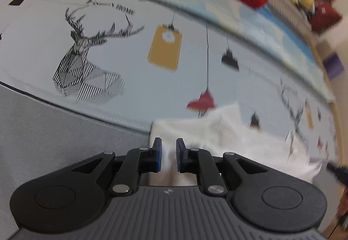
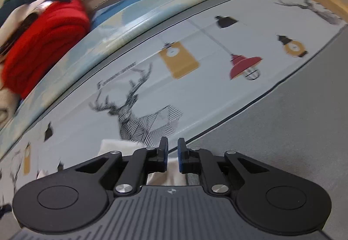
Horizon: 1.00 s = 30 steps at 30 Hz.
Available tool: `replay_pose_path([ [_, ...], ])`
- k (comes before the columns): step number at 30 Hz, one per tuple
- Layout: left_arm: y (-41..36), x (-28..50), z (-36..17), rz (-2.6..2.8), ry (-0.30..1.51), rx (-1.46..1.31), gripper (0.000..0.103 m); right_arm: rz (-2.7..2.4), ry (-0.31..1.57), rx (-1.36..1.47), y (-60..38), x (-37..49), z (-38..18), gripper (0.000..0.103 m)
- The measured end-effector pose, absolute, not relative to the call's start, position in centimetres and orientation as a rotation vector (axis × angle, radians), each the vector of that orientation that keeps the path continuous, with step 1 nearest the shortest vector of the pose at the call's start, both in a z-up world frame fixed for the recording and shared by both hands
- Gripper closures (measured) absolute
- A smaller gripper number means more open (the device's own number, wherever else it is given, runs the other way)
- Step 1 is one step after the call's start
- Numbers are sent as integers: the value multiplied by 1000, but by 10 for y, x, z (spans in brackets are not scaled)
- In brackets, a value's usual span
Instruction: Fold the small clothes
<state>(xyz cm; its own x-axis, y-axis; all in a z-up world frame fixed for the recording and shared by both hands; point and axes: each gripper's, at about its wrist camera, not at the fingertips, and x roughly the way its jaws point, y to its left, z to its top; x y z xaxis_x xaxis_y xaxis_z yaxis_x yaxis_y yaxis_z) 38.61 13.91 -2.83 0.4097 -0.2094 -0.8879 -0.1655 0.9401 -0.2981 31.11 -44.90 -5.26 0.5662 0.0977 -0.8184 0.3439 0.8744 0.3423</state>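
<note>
Progress: I judge a fold just laid, more left | white garment (image 1: 228, 137) flat on tabletop (image 1: 65, 137), right under and ahead of left claw (image 1: 169, 153) | right claw (image 2: 173, 154) over its other edge | both claws slightly apart, holding nothing | both tilted steeply down

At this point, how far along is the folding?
Done: nothing clearly; the white garment lies rumpled on the printed cloth. In hand: the left gripper and right gripper sit over its edges, slightly open, gripping nothing. Left: seemingly the folds; how many is unclear.
</note>
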Motion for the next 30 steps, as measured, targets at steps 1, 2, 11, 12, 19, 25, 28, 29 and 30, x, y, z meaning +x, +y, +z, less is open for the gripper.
replay_pose_path([
  [1, 139, 384, -31, -33, 1171, -348, 88, -126, 980, 490, -449, 309, -54, 92],
  [2, 139, 382, -33, -34, 1182, -333, 88, -105, 993, 480, -449, 308, -55, 92],
  [11, 102, 385, -56, -57, 1247, -162, 65, 16, 1106, 239, -416, 310, -72, 92],
  [12, 100, 388, -57, -48, 1240, -170, 65, 25, 1109, 225, -412, 312, -74, 92],
  [19, 92, 414, -55, -9, 1154, -230, 65, 1, 1089, 211, -399, 335, -86, 70],
  [25, 99, 424, -64, -28, 1171, -249, 65, 28, 1087, 243, -396, 350, -96, 70],
  [28, 94, 424, -65, -69, 1168, -249, 65, 49, 1084, 233, -392, 356, -99, 68],
  [29, 90, 424, -66, -84, 1170, -234, 65, 49, 1078, 235, -391, 358, -99, 68],
  [30, 87, 424, -66, -89, 1172, -217, 67, 48, 1070, 239, -390, 359, -98, 68],
])
